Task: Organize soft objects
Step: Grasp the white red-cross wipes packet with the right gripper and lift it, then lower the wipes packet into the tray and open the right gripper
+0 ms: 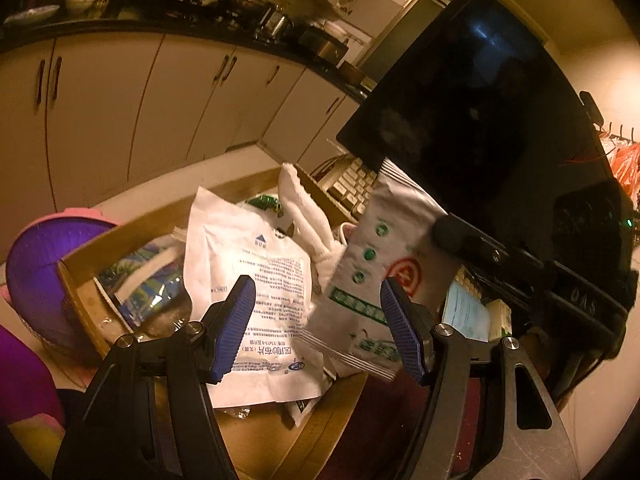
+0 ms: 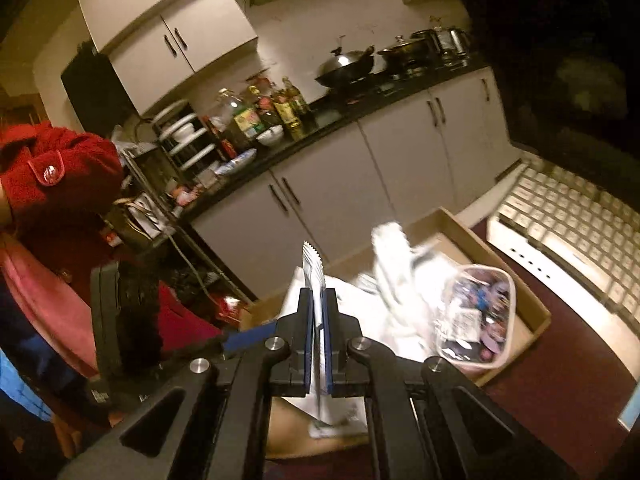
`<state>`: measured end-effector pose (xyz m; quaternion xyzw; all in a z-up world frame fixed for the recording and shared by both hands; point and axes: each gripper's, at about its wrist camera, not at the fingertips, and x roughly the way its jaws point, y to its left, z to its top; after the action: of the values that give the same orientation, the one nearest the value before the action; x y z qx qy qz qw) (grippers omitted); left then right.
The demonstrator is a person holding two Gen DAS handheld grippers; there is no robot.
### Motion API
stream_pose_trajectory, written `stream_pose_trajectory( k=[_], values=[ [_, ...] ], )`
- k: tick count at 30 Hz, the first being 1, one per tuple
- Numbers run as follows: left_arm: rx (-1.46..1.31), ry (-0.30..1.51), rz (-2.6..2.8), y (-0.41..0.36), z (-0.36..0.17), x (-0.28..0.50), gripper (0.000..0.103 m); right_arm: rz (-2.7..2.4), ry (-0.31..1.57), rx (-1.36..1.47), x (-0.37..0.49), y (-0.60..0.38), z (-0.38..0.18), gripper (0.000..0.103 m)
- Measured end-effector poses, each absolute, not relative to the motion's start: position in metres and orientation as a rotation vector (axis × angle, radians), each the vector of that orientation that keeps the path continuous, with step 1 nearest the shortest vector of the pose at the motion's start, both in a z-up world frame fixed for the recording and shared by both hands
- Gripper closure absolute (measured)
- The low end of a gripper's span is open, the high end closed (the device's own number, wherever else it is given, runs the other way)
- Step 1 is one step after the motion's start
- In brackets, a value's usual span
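A cardboard box (image 1: 276, 436) holds soft packets: a white printed pouch (image 1: 256, 280), a blue-green packet (image 1: 144, 284) and a white cloth (image 1: 308, 216). My left gripper (image 1: 318, 320) is open above the box, empty. My right gripper (image 1: 440, 232) is shut on a silver wet-wipes packet (image 1: 372, 280) and holds it over the box's right side. In the right wrist view the right gripper (image 2: 319, 320) pinches the packet (image 2: 314, 268) edge-on above the box (image 2: 536, 320). A clear pouch of small items (image 2: 476, 316) lies in the box.
A purple colander (image 1: 36, 276) stands left of the box. A keyboard (image 2: 568, 216) and a dark monitor (image 1: 460, 100) are to the right. Kitchen cabinets (image 1: 160, 96) run behind. A person in a red coat (image 2: 52, 172) is at the left.
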<state>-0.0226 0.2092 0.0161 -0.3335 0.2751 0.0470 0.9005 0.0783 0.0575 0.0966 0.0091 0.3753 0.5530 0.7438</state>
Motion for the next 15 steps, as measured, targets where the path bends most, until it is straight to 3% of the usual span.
stream_pose_trajectory(
  k=[15],
  values=[
    [-0.608,0.63,0.151,0.201,0.008,-0.008,0.037,0.985,0.882,-0.018,0.101,0.073,0.054,0.097]
  ],
)
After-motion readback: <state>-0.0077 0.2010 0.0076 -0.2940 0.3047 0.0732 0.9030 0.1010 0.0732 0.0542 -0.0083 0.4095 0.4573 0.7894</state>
